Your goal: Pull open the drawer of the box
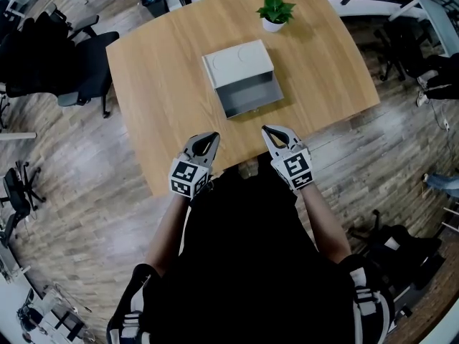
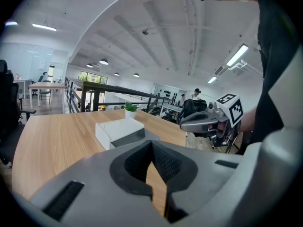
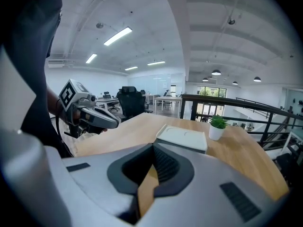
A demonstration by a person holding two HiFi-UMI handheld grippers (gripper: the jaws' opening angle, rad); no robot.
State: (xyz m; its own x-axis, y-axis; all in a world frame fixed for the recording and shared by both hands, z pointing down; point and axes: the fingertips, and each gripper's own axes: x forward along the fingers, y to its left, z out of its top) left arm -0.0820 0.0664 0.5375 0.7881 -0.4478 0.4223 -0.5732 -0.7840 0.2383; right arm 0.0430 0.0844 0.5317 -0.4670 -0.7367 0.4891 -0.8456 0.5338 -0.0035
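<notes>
Drawer (image 1: 249, 97) stands pulled out of box (image 1: 239, 61) on table (image 1: 161, 84) — left gripper (image 1: 213, 137) and right gripper (image 1: 266, 130) hang near its edge, both clenched on nothing

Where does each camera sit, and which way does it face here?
Head view: on the person's head, looking steeply down at the table and the box with its drawer out; torso, forearms, left hand-held gripper and right hand-held gripper show.
Left gripper view: on the left hand-held gripper, facing across the table at the box; own shut jaws, plus the right hand-held gripper.
Right gripper view: mirrored, facing the box; own shut jaws, plus the left hand-held gripper.
Shared: all show box and plant.
</notes>
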